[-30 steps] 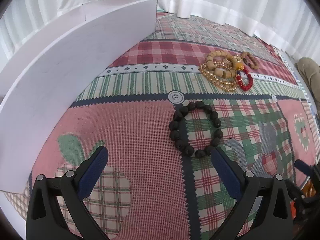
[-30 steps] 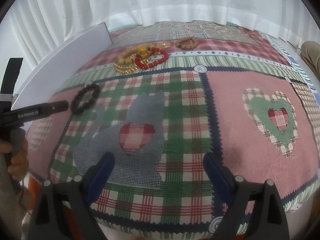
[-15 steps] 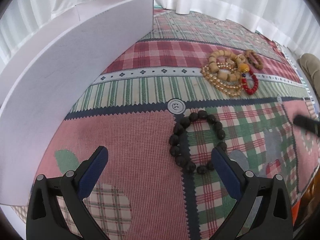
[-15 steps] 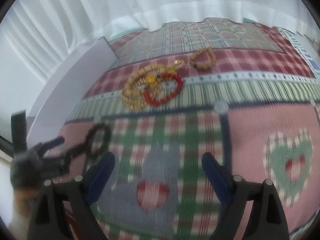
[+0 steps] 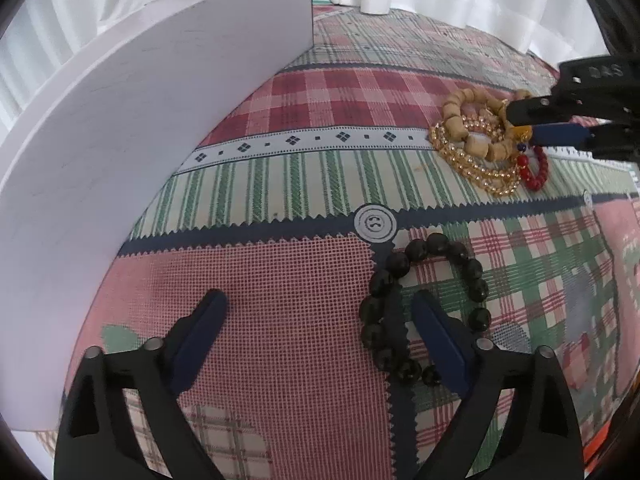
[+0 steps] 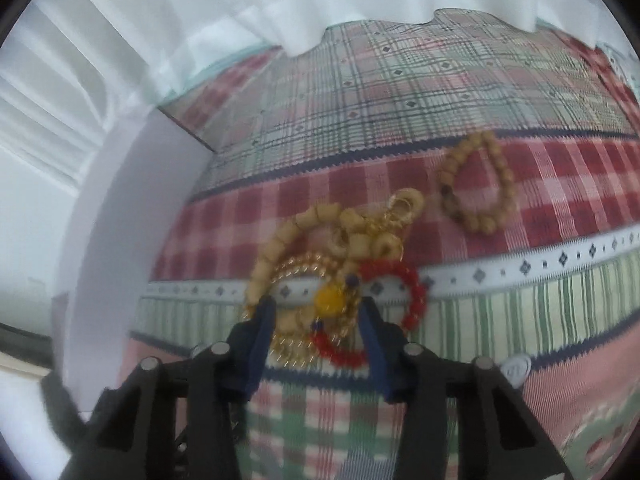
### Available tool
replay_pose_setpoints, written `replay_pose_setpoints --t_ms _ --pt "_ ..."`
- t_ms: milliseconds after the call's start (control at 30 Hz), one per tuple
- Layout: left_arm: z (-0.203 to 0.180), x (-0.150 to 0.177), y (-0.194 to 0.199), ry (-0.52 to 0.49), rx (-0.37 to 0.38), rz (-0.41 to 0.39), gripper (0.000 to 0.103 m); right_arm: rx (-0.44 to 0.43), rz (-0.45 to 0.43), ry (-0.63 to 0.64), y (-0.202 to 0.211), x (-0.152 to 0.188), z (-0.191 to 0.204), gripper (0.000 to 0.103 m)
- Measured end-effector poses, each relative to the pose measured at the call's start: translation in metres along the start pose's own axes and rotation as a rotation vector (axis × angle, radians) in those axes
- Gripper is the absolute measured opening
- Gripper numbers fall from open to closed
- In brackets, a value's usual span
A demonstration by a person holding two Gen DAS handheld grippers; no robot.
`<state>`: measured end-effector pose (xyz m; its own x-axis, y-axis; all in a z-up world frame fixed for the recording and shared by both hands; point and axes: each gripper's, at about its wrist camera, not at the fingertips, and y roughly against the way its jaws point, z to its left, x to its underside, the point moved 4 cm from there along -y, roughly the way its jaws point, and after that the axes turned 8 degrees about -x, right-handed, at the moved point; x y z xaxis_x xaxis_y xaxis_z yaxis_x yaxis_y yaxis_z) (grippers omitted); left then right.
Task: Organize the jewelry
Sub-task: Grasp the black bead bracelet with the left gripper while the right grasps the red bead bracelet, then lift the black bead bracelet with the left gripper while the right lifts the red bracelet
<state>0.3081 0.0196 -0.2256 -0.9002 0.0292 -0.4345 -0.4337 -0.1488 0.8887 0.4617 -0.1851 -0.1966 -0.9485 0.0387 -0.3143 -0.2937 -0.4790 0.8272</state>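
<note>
right wrist view now has the right gripper (image 6: 318, 330), jaws apart, moved in over the tangled bracelets (image 6: 340, 268), ready to grasp; left gripper (image 5: 320, 344) open beside the black bracelet (image 5: 424, 308).

A home, by the look of it: a patchwork-print tablecloth (image 5: 288, 320) with hearts and buttons is covering the surface, white sheer curtains (image 6: 180, 20) are hanging behind, and a white box (image 5: 140, 140) is sitting alongside.
</note>
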Motion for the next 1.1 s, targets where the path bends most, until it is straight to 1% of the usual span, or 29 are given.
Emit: replay_pose_setpoints --t_ms 33,67,133,167,200,233,267,333,400,533,667,733,867,967,1100 --pt "-0.002 -0.001 0.0 -0.003 0.001 -0.003 0.092 0.013 0.0 0.0 -0.003 -0.001 -0.001 0.039" --pt "-0.002 -0.001 0.0 -0.007 0.003 -0.007 0.091 0.025 0.003 -0.002 -0.008 -0.002 -0.001 0.036" --pt "-0.004 -0.003 0.002 -0.014 0.013 -0.016 0.08 0.052 0.01 -0.003 -0.012 -0.002 -0.004 0.029" --pt "-0.006 -0.004 0.003 -0.018 0.019 -0.02 0.077 0.064 0.009 0.001 -0.012 -0.001 -0.005 0.022" --pt "-0.009 -0.004 0.005 -0.024 0.026 -0.025 0.068 0.068 0.009 0.004 -0.012 0.0 -0.006 0.018" --pt "-0.011 -0.003 0.007 -0.033 0.033 -0.031 0.056 0.069 0.006 0.009 -0.012 0.0 -0.006 0.018" --pt "-0.014 -0.003 0.009 -0.043 0.039 -0.037 0.048 0.071 0.001 0.016 -0.009 0.001 -0.006 0.018" --pt "-0.021 -0.003 0.012 -0.062 0.053 -0.04 0.013 0.069 -0.014 0.031 0.001 0.004 -0.005 0.018" --pt "-0.024 -0.003 0.015 -0.066 0.071 -0.037 0.011 0.06 -0.032 0.051 0.016 0.009 -0.003 0.018" --pt "-0.019 0.008 0.027 -0.056 0.102 -0.045 0.01 0.049 -0.03 0.118 0.043 0.024 0.004 0.018" --pt "-0.003 0.024 0.044 -0.016 0.136 -0.046 0.01 0.107 0.009 0.245 0.061 0.052 0.014 0.018" --pt "0.004 0.033 0.051 0.003 0.148 -0.047 0.01 0.105 0.038 0.269 0.065 0.069 0.017 0.018" --pt "0.016 0.051 0.065 0.036 0.158 -0.055 0.01 0.061 0.074 0.294 0.068 0.104 0.026 0.018" --pt "0.024 0.062 0.077 0.055 0.148 -0.073 0.01 0.002 0.088 0.29 0.067 0.126 0.034 0.018" --pt "0.029 0.065 0.088 0.06 0.125 -0.098 0.01 -0.049 0.087 0.287 0.067 0.146 0.047 0.018"
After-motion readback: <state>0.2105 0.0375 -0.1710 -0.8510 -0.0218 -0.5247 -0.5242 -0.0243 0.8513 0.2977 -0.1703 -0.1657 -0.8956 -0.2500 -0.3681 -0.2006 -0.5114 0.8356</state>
